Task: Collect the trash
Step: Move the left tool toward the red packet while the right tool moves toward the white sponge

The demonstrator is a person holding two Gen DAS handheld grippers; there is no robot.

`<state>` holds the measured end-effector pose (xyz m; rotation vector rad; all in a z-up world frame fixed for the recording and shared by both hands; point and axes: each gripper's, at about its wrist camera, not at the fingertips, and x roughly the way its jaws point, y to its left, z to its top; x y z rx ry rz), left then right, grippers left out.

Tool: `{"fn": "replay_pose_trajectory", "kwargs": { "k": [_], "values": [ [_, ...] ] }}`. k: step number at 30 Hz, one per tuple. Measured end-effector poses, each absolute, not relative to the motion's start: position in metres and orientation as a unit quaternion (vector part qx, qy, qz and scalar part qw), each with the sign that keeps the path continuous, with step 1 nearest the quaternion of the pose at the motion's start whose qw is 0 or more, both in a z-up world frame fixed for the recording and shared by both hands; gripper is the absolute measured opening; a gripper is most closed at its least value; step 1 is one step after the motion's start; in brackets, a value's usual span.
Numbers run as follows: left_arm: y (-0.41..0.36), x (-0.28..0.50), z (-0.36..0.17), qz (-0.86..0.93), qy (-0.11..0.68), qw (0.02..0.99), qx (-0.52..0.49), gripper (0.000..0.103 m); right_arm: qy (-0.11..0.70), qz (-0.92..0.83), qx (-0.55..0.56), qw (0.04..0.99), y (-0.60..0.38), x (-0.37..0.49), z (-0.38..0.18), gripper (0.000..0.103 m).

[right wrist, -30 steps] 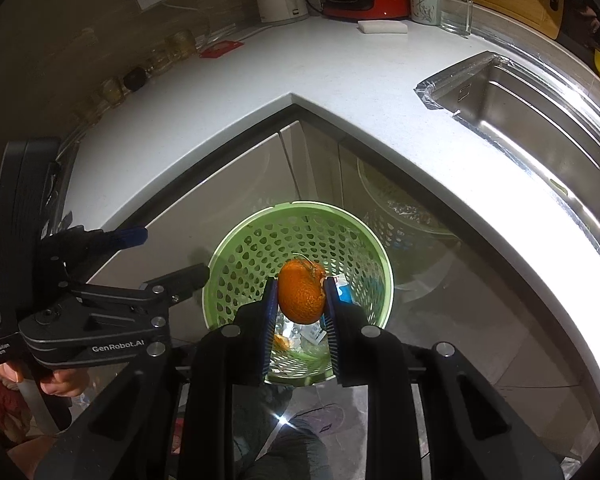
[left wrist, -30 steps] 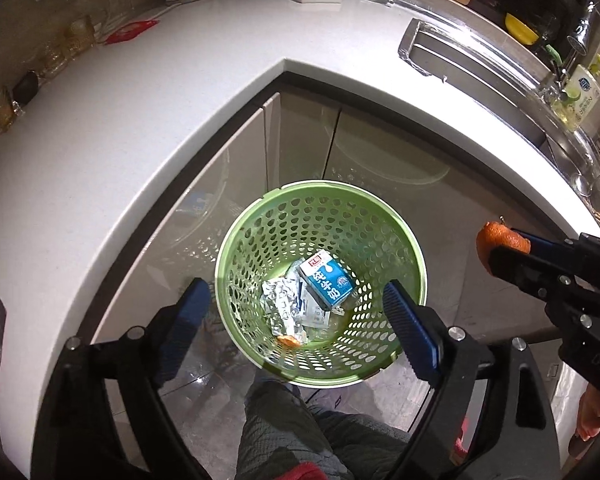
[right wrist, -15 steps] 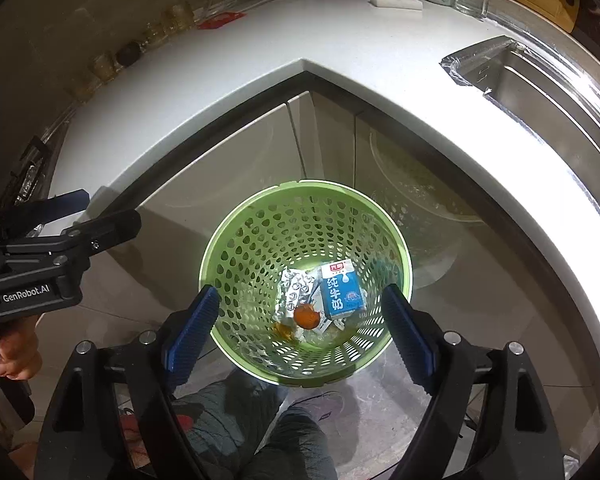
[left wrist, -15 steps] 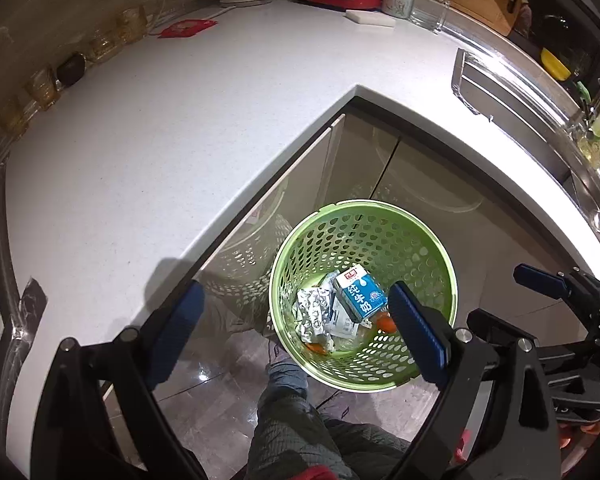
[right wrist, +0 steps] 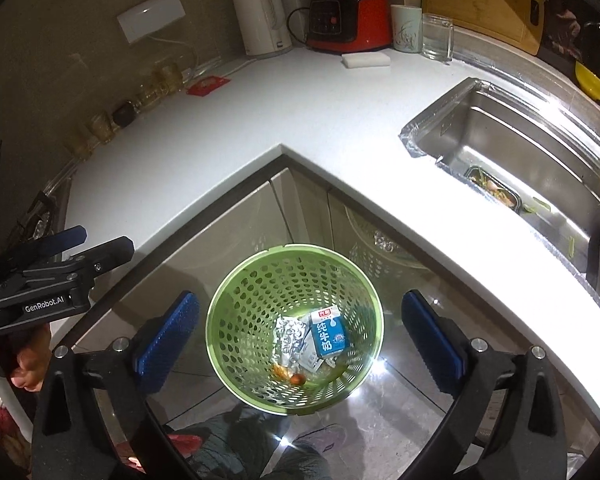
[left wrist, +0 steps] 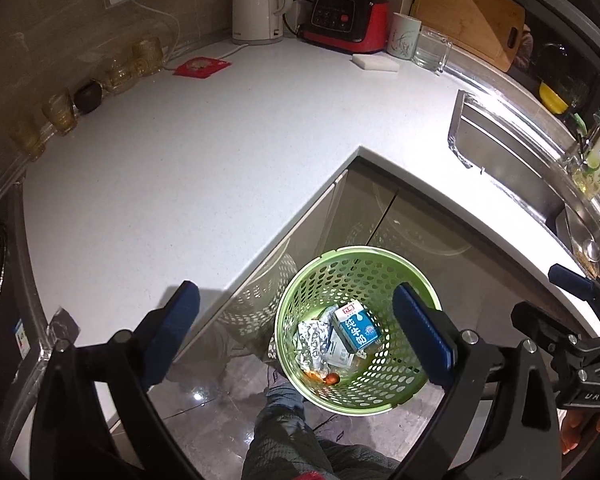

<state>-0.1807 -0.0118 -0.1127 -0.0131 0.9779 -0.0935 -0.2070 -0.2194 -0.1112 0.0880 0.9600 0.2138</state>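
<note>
Your right gripper [right wrist: 300,336] has just opened wide, empty; the orange peel [right wrist: 298,378] lies in the green basket [right wrist: 260,264] beneath its jaws. Left gripper [left wrist: 296,336] wide, empty too. Next, seek remaining trash on the desk [right wrist: 340,120].

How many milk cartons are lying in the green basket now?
1. The blue-and-white milk carton lies at the bottom of the green basket, to the right of the crumpled foil. Other cartons could be hidden under the trash.

Your basket [right wrist: 228,292] sits on the floor before the counter [right wrist: 300,112] corner. Inside: carton [right wrist: 328,336] right of foil [right wrist: 288,336]. Sink [right wrist: 500,136] lies right.
</note>
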Motion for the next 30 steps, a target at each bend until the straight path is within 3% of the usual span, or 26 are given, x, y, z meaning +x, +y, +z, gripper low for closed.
{"fn": "replay_pose_trajectory", "kwargs": {
  "k": [13, 30],
  "values": [
    [0.034, -0.094, -0.095, 0.018, 0.457, 0.887, -0.061, 0.095, 0.435, 0.099, 0.023, 0.895, -0.208, -0.140, -0.088, 0.100],
    [0.090, 0.166, -0.126, 0.148, 0.454, 0.867, -0.140, 0.095, 0.411, 0.095, 0.004, 0.907, -0.161, 0.078, -0.087, 0.100]
  ]
}}
